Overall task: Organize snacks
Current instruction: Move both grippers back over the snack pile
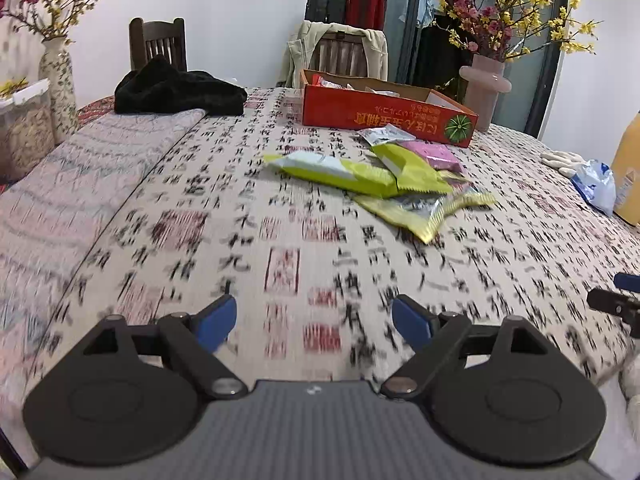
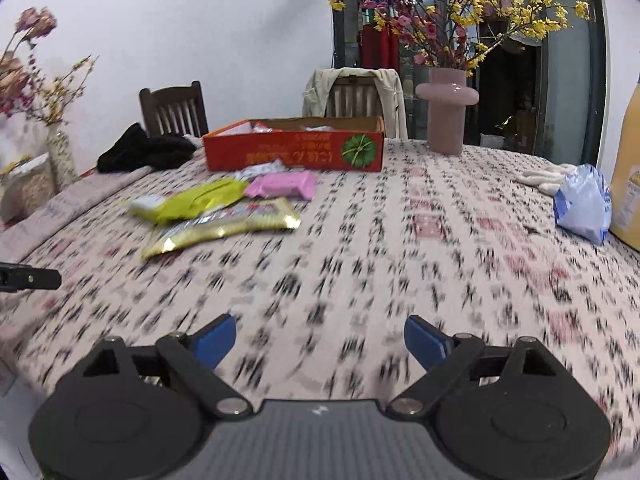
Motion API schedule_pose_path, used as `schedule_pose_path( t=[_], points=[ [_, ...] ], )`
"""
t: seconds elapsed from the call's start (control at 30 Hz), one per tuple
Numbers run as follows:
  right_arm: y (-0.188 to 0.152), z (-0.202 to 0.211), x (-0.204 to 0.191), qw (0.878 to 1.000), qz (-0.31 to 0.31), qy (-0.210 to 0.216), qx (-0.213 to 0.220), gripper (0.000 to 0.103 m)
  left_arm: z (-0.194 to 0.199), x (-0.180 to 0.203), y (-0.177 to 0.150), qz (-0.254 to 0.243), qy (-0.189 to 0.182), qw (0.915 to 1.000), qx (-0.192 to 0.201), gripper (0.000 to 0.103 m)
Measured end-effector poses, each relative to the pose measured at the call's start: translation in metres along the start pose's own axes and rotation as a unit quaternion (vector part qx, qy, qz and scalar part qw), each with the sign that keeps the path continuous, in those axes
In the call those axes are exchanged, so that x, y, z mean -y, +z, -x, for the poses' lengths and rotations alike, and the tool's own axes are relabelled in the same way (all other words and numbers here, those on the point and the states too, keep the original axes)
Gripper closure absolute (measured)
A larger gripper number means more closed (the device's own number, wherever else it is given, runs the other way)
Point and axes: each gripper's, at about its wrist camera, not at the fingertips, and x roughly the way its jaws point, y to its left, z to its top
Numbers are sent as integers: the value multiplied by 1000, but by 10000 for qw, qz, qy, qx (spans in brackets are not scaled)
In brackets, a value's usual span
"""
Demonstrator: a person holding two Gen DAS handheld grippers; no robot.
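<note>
Hovering low over the patterned tablecloth, both tools are waiting with nothing between their blue pads: the left gripper is standing wide apart, and the right gripper is spread just as far, which suits flat packets that have to be pinched by an edge. The loose snacks are lying in a small heap near the middle of the table, well ahead of both tools: a lime-green packet is resting across a gold-edged packet, with a pink packet and a small silver sachet just beside the red cardboard box. The box is sitting open-topped with some wrappers already inside, so it is probably serving as the collecting place. Judging by the heap beside it, most of the sorting is not yet done. The pink vase and the white-and-blue bag are standing well apart from the heap.
</note>
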Motion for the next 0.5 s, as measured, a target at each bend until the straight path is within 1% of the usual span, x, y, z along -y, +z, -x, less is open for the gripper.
schedule_pose_path(
  t=[0.2,0.37,0.5],
  points=[
    [-19,18,-10,10000,51,34,44,12,17,-1,-15,1,0,10000,92,16],
    [-21,30,-13,9997,79,-12,229,12,28,-3,-17,19,-51,9997,238,15],
    [-19,33,-13,9995,67,-7,306,12,29,-1,-15,-2,-60,9996,278,15]
  ],
)
